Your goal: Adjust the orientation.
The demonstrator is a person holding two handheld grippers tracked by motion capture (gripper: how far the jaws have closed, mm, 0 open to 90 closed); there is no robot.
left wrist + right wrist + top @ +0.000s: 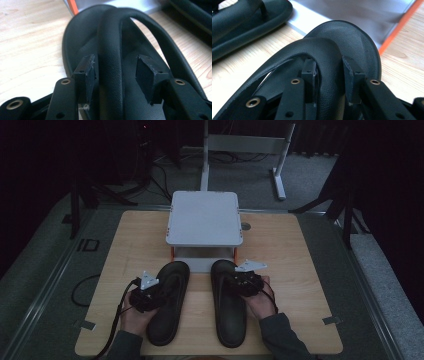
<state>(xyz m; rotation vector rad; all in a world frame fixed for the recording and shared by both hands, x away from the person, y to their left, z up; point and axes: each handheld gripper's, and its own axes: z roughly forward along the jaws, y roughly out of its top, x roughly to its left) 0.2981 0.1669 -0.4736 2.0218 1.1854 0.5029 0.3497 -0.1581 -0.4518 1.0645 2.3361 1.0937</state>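
Two black flip-flops lie side by side on the wooden table (280,250), long axes running away from the person, toes toward the grey two-tier shoe rack (204,217) at the far middle of the table. Left flip-flop (169,300) toe stops just short of the rack's lower shelf; right flip-flop (228,302) toe touches or just overlaps its front edge.

Left gripper (115,75): jaws straddle the left sandal's strap (111,62). One pad touches the strap, the other stands clear with a gap; not yet a grip. Jaws at a middling width.

Right gripper (329,75): jaws clamped on the right sandal's strap (328,53) near the toe post, both pads pressing the leather.

Key relation: rack lies straight ahead of both toes, along each sandal's long axis. Right hand is nearer the rack and already holds its sandal; judged first to go in.

Rack contents: top surface bare; lower shelf (200,265) carries nothing clearly visible, though much of it is hidden under the top
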